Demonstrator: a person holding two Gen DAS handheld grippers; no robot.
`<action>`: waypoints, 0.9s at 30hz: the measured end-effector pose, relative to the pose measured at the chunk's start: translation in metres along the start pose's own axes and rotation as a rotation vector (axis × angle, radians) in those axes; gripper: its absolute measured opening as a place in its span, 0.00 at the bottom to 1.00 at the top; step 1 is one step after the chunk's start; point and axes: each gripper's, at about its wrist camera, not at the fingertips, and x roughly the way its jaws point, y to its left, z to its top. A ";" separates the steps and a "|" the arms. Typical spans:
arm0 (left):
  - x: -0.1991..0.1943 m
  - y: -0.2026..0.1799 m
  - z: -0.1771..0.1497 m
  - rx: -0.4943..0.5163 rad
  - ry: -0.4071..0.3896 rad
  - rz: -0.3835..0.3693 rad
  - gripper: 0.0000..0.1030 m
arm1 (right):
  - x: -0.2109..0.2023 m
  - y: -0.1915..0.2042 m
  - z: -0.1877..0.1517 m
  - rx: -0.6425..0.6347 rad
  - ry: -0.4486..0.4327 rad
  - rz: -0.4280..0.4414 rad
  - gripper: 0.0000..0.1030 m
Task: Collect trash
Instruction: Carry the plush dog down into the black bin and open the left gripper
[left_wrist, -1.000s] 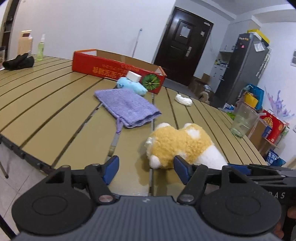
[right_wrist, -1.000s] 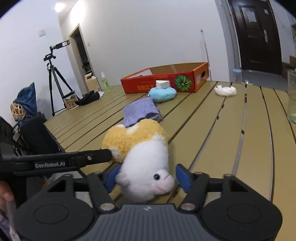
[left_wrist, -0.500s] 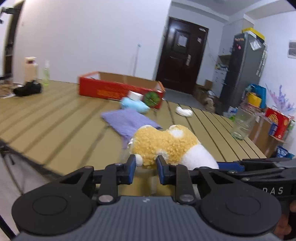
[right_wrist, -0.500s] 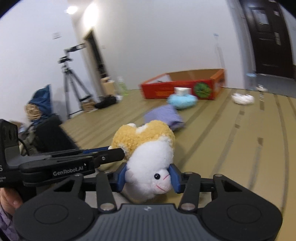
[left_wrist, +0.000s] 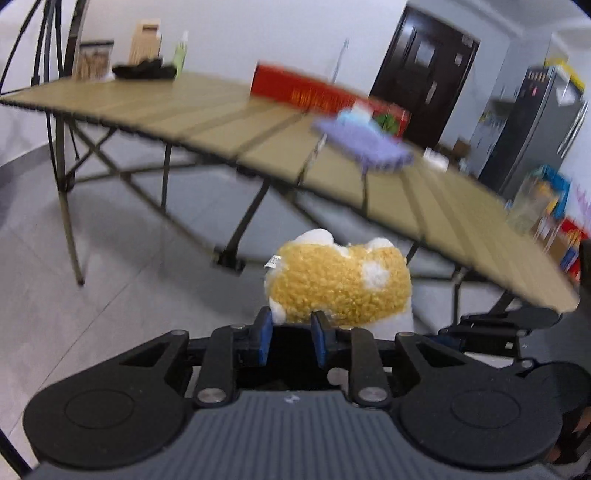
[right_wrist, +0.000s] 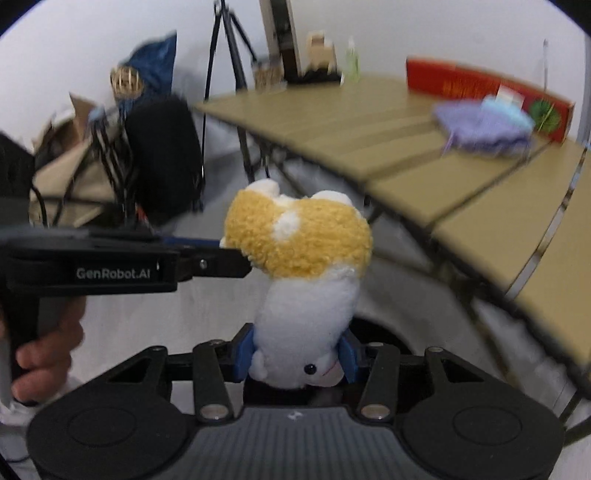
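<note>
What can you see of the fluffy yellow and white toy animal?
The plush toy is a small stuffed animal with a curly yellow back, white patches, a white face, a black bead eye and a pink stitched mouth. A small label sticks out near its rear. It hangs in the air, off the table, face toward the right camera. The right gripper clamps its white head and the left gripper pinches a small white paw at its yellow end.

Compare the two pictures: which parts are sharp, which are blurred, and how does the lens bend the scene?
Left wrist view: left gripper and plush toy sharp; table, red box and purple cloth smeared; table edge bows. Right wrist view: right gripper sharp, the table blurred and curved.
</note>
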 end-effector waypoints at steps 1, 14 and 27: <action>0.008 0.001 -0.005 0.002 0.037 0.012 0.22 | 0.008 -0.001 -0.004 0.000 0.034 -0.005 0.45; 0.068 -0.003 -0.041 0.104 0.385 0.161 0.37 | 0.057 -0.014 -0.045 0.007 0.328 -0.032 0.54; 0.066 -0.006 -0.026 0.095 0.343 0.181 0.46 | 0.036 -0.021 -0.024 0.011 0.228 -0.062 0.56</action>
